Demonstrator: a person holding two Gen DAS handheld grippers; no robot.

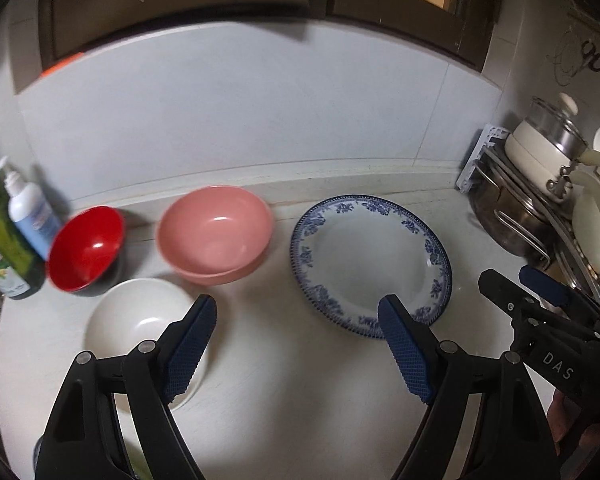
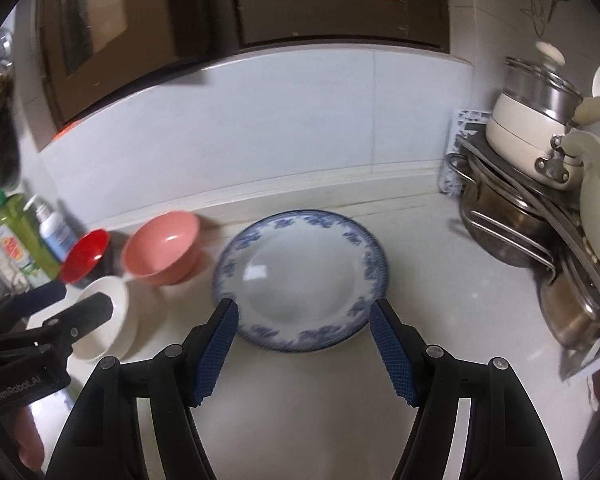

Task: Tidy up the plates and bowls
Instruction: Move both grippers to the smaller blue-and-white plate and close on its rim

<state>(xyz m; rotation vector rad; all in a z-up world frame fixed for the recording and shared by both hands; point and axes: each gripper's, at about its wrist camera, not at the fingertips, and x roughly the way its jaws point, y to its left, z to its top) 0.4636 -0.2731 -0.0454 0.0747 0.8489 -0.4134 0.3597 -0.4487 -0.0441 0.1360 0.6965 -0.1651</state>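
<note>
On the pale counter lie a blue-patterned plate (image 1: 370, 264) (image 2: 300, 278), a pink bowl (image 1: 216, 234) (image 2: 164, 252), a red bowl (image 1: 86, 248) (image 2: 86, 254) and a white bowl (image 1: 140, 320) (image 2: 108, 316). My left gripper (image 1: 298, 308) hangs open above the counter between the white bowl and the plate, holding nothing. My right gripper (image 2: 302, 312) is open just before the plate's near rim, its jaws apart on either side and not touching it. Each gripper shows at the edge of the other's view.
A green bottle (image 1: 0, 236) and a white pump bottle (image 1: 30, 208) stand at the left by the red bowl. A rack with steel pots (image 2: 504, 232) and a cream pan (image 2: 528, 132) fills the right corner. White tiled wall (image 1: 240, 112) behind, dark cabinets above.
</note>
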